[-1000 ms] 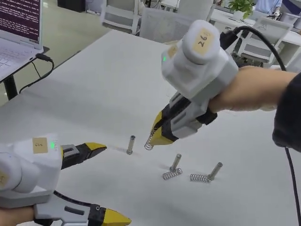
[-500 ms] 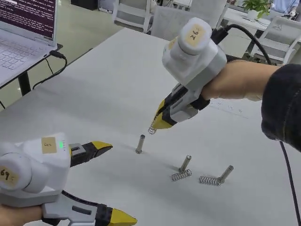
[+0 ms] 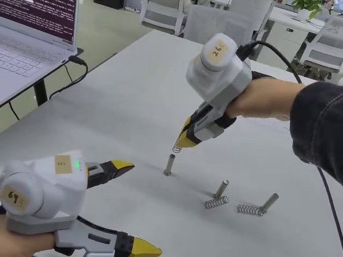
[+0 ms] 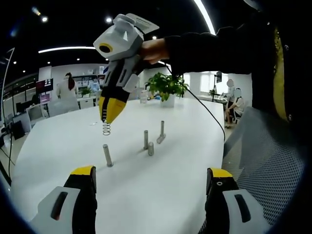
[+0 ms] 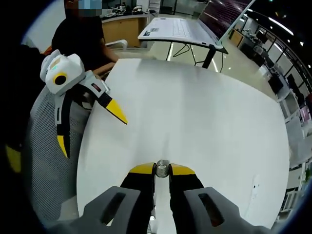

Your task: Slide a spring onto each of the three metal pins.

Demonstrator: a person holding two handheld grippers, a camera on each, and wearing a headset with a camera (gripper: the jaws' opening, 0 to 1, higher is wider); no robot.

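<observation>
Right gripper (image 3: 184, 143): jaws pinched on the top end of a spring (image 3: 177, 148), which hangs clear of the tabletop (image 3: 123, 91). In the right gripper view the coil (image 5: 162, 169) shows end-on between the yellow tips.

The spring's lower end sits just above the bare pin (image 3: 169, 165). In the left gripper view there is a visible gap between spring (image 4: 106, 128) and pin (image 4: 107, 155). The bare pin stands upright, well in from the tabletop's left edge.

To its right is a second pin (image 3: 221, 189) with a loose spring (image 3: 216, 202) lying flat at its foot. Further right is a third pin (image 3: 269, 202), with another loose spring (image 3: 248, 209) likewise.

Left gripper (image 3: 140, 209): jaws spread wide, empty, low at the near left, pointing toward the pins.

Laptop (image 3: 37, 32) is beyond the left edge.
</observation>
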